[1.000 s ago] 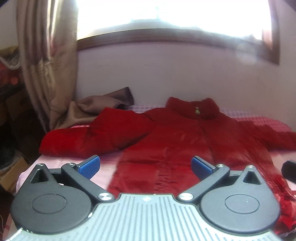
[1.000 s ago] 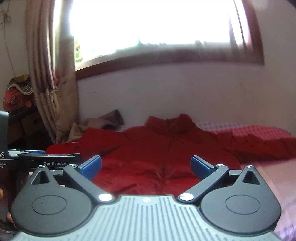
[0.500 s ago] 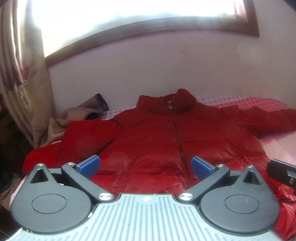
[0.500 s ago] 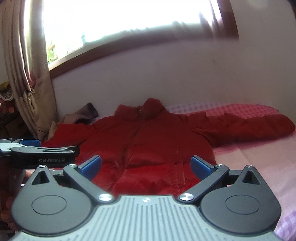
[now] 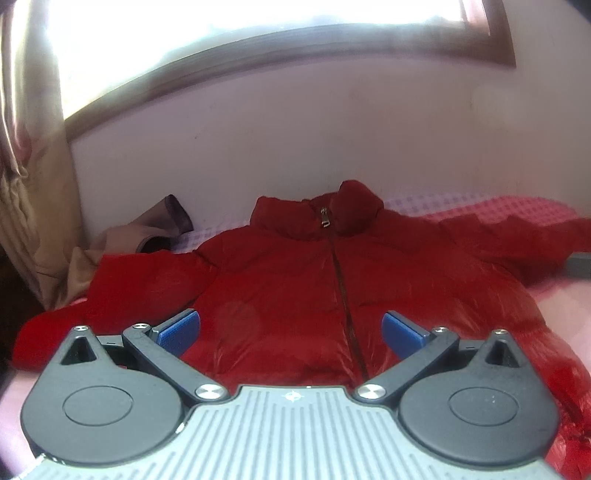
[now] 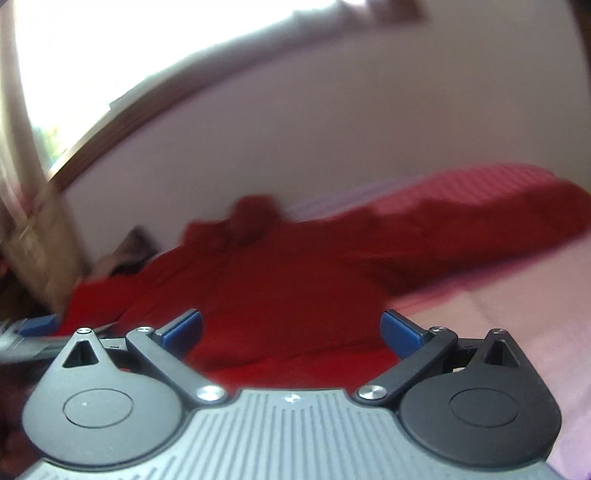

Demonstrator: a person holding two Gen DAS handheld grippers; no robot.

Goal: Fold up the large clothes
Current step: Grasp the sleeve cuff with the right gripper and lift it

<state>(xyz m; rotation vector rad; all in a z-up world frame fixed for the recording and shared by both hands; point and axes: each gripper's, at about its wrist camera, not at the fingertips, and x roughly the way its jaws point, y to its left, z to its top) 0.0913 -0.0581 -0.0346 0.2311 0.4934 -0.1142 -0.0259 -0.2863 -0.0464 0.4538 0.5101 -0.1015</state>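
Observation:
A red puffer jacket (image 5: pixel 295 280) lies flat and zipped on the bed, collar toward the wall, sleeves spread to both sides. My left gripper (image 5: pixel 291 330) hovers open over the jacket's lower front, nothing between its blue pads (image 5: pixel 177 328). In the blurred right wrist view the same jacket (image 6: pixel 295 280) fills the middle, its right sleeve (image 6: pixel 498 229) stretching to the right. My right gripper (image 6: pixel 291 330) is open and empty above the jacket's hem. The left gripper's tip (image 6: pixel 29 332) shows at that view's left edge.
The bed has a pink checked sheet (image 5: pixel 569 306). A brown garment (image 5: pixel 147 236) lies bunched by the wall at the back left. A curtain (image 5: pixel 33 177) hangs on the left beneath a bright window (image 5: pixel 258 22). A grey edge of the right gripper (image 5: pixel 580 266) shows at far right.
Both grippers have moved rightward and closer to the jacket, so it sits more centred in the left view. The right view now tilts and blurs. Both stay open.

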